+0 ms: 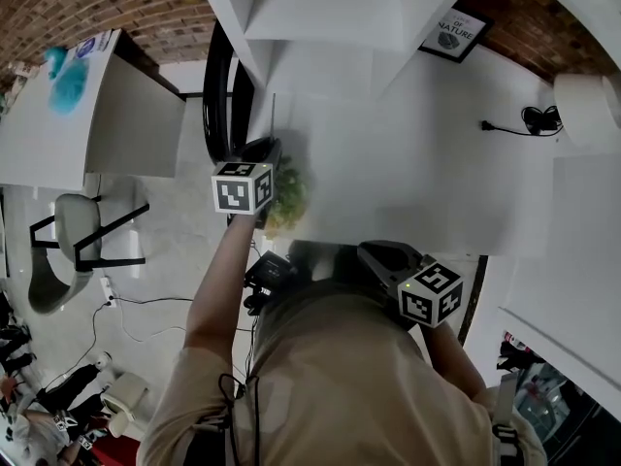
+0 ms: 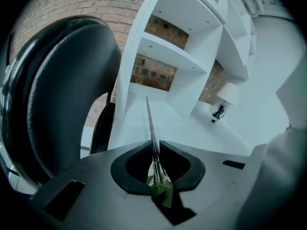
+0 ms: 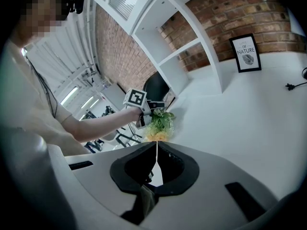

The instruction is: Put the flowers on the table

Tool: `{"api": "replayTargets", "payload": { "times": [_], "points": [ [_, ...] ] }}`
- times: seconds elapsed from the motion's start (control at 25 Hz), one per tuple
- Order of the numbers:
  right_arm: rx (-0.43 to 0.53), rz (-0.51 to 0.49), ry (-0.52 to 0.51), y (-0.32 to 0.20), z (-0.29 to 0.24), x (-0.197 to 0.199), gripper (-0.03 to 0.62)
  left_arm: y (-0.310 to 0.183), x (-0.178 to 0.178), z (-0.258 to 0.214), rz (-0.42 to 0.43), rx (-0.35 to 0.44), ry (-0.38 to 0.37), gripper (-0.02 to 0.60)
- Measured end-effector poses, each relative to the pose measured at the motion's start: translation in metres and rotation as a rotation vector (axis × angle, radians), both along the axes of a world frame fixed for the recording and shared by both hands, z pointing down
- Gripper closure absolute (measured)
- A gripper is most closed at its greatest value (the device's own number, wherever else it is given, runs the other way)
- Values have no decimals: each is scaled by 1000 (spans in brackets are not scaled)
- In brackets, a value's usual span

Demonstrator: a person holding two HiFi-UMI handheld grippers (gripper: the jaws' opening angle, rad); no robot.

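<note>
The flowers (image 1: 288, 198) are a small bunch with green leaves and a yellow-orange bloom (image 3: 157, 136), hanging above the left edge of the white table (image 1: 408, 173). My left gripper (image 1: 264, 150) is shut on their thin stem (image 2: 150, 123), which pokes forward past the jaws. Some leaves (image 2: 162, 187) sit bunched behind the jaws. The right gripper view shows the bunch (image 3: 159, 121) drooping below the left gripper (image 3: 148, 107). My right gripper (image 1: 371, 251) rests at the table's near edge, its jaws closed together (image 3: 157, 150) with nothing between them.
A black chair (image 1: 221, 95) stands left of the table, close to the left gripper (image 2: 57, 104). A white shelf unit (image 1: 320, 8) rises at the back. A framed print (image 1: 454, 32), a black cable (image 1: 529, 121) and a white lamp (image 1: 585, 110) are at the far right.
</note>
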State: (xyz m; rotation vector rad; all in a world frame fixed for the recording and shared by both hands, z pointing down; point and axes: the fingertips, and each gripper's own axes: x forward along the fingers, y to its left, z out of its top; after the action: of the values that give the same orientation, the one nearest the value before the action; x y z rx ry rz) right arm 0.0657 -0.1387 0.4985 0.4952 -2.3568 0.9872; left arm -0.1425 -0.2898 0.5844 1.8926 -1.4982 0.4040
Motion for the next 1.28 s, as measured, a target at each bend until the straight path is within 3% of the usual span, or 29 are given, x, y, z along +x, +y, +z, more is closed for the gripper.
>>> {"api": "replayTargets", "payload": {
  "times": [1.28],
  "points": [
    [-6, 12, -11, 1, 2, 2, 571, -19, -9, 25, -40, -73, 17, 541]
  ]
}}
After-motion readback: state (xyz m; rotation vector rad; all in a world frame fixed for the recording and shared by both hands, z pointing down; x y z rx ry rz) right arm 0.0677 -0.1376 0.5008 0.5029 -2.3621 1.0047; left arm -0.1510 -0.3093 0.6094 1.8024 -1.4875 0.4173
